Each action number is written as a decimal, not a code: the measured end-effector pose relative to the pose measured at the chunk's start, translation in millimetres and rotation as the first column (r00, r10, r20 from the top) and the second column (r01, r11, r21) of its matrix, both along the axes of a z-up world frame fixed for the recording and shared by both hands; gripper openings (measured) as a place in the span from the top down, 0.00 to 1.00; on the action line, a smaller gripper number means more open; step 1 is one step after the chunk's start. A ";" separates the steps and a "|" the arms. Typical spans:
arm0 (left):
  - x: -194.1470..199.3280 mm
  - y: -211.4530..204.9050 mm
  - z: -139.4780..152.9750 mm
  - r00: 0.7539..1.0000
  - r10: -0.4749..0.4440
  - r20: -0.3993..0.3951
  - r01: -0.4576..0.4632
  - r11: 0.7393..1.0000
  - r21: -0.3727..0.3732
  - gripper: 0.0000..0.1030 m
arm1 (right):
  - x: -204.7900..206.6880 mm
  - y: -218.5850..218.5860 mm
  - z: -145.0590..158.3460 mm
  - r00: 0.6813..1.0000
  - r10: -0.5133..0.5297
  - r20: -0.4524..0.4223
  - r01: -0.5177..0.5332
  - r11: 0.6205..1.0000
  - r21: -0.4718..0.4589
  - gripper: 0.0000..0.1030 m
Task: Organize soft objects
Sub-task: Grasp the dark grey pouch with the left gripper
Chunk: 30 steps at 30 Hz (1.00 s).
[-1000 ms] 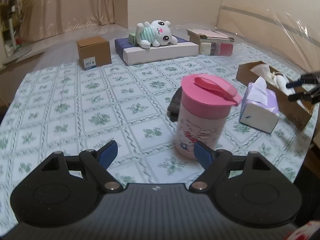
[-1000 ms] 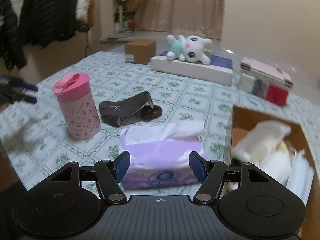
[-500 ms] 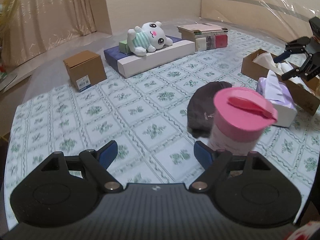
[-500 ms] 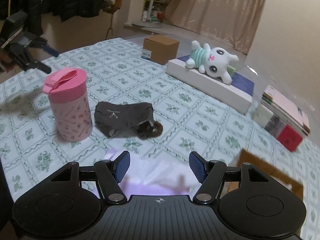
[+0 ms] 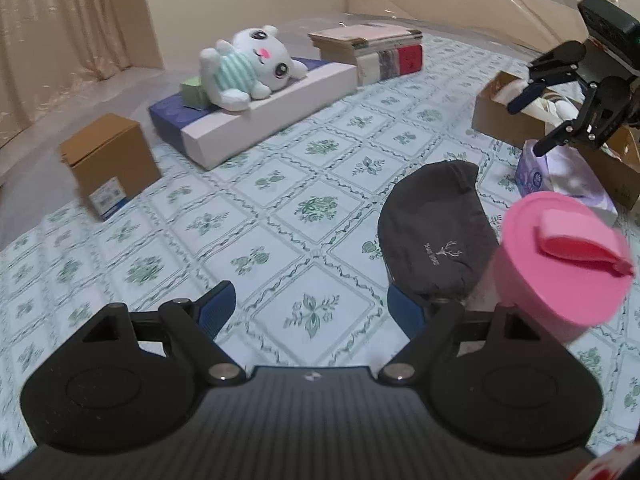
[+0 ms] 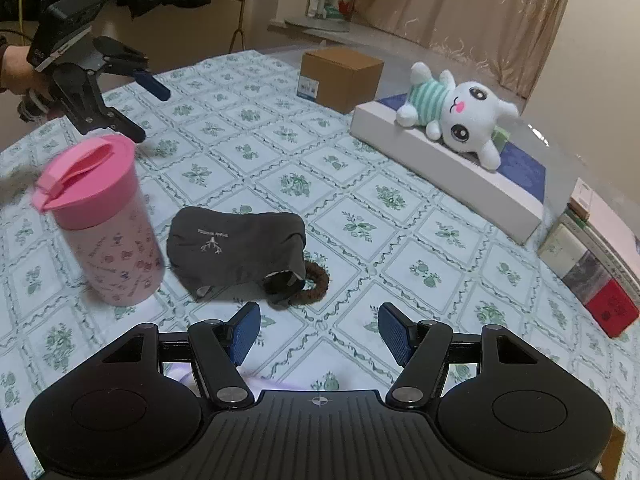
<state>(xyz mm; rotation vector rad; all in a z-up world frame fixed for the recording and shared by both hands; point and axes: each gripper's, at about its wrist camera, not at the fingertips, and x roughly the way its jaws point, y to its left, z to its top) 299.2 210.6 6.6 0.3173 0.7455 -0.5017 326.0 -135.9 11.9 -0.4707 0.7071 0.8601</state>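
Pouch [image 6: 236, 254], dark and soft, lies mid-table beside the pink cup [image 6: 100, 220], its long axis crosswise to the right gripper [image 6: 318, 334]. That gripper, spread and empty, hovers just short of it, nearer than the spread left gripper [image 5: 310, 306].

My matt black plastic fingers [image 6: 245, 334] carry ribbed blue pads. Centre frame, the dark pouch [image 6: 236, 250] is soft matt cloth; the pink cup [image 6: 100, 220] smooth plastic; upper right, the plush toy [image 6: 454, 114] fuzzy.
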 end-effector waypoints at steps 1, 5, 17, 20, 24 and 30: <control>6.9 -1.1 -3.8 1.000 -0.015 -0.006 0.015 1.000 -0.004 0.21 | 3.9 2.5 -2.3 1.000 0.003 -0.007 -0.003 1.000 -0.001 0.37; 34.7 -11.1 -16.5 0.997 -0.077 -0.022 0.077 0.997 -0.027 0.21 | 18.8 12.0 -10.4 0.999 0.010 -0.033 -0.010 1.000 0.003 0.37; 103.9 -67.9 -35.4 0.948 -0.310 -0.078 0.301 0.947 -0.111 0.22 | 54.2 32.6 -28.7 0.997 0.030 -0.076 -0.030 1.000 -0.006 0.37; 116.7 -84.6 -40.0 0.922 -0.372 -0.109 0.357 0.924 -0.138 0.25 | 60.4 33.1 -32.0 0.996 0.025 -0.084 -0.026 1.000 -0.001 0.37; 126.0 -106.3 -46.3 0.889 -0.441 -0.123 0.426 0.895 -0.133 0.28 | 65.5 32.0 -37.2 0.996 0.017 -0.090 -0.017 1.000 -0.002 0.37; 128.7 -129.0 -61.1 0.844 -0.503 -0.186 0.497 0.864 -0.082 0.45 | 70.6 29.3 -46.3 0.995 0.006 -0.099 -0.007 1.000 -0.011 0.37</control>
